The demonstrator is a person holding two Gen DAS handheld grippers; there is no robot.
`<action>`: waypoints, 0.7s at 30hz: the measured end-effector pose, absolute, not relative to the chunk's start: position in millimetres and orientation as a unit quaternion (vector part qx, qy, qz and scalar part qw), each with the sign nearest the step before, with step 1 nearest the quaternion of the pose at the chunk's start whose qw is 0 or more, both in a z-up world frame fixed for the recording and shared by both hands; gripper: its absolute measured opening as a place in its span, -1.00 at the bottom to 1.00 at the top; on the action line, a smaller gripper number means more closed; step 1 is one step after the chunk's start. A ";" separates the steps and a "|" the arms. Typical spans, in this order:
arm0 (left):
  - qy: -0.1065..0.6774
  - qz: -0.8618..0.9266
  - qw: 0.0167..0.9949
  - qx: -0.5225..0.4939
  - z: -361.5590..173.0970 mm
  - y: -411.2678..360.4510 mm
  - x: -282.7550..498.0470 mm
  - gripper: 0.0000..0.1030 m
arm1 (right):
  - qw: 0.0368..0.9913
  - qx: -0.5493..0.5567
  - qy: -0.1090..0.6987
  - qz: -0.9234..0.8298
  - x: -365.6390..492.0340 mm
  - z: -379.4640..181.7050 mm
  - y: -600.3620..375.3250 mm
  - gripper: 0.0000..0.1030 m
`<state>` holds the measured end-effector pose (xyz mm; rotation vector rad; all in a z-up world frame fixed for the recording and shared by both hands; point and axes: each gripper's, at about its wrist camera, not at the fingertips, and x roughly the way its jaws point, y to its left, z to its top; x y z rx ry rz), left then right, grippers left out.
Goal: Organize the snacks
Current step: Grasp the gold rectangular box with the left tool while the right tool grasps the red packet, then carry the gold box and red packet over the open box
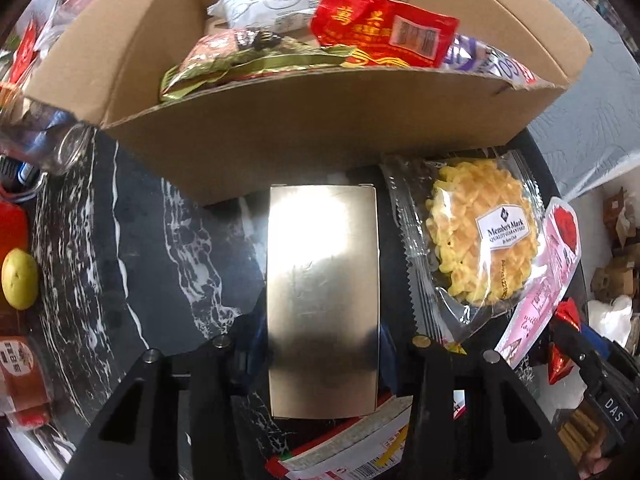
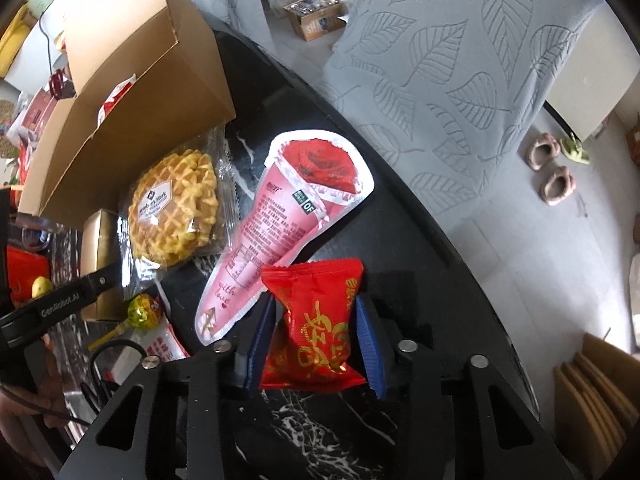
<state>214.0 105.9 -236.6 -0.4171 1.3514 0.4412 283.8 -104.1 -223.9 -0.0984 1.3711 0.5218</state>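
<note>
My left gripper [image 1: 323,344] points straight down at the black marbled table [image 1: 132,240] and is clamped on a shiny gold box [image 1: 323,300], which fills the lower centre of the left wrist view; the blue pads are mostly hidden behind the box's long sides, pressed against them. The far end of the box touches or nearly touches the front wall of the open cardboard box [image 1: 312,136] that spans the top of that frame. Inside the carton lie a white packet [image 1: 260,6], a red packet with gold characters [image 1: 384,30] and a green-gold packet [image 1: 240,66]. Just right of the gold box sits a clear-wrapped waffle cookie [image 1: 480,236], and beyond it, at the right edge, a pink rose-printed pouch [image 1: 548,276]. A yellow-green fruit [image 1: 19,278] lies at the far left edge. In the right wrist view, my right gripper [image 2: 316,332] is clenched on a red snack packet [image 2: 316,320] in the lower centre; the blue pads [image 2: 370,344] squeeze its sides so the wrapper pinches in at the middle. The upper corner of the packet overlaps the narrow end of the pink pouch. At the lower left of that frame a yellow-wrapped lollipop [image 2: 143,312] rests on the table beside the gold box.
</note>
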 end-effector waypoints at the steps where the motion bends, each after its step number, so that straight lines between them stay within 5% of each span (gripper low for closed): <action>1: 0.616 0.197 0.738 -0.192 -235.5 103.9 218.2 -0.16 | 0.743 -0.047 0.623 0.240 282.9 -223.1 -103.8 -0.34; 21: 0.607 0.155 0.760 -0.175 -195.5 53.5 174.4 -0.17 | 0.754 -0.049 0.592 0.279 236.9 -194.1 -115.5 -0.42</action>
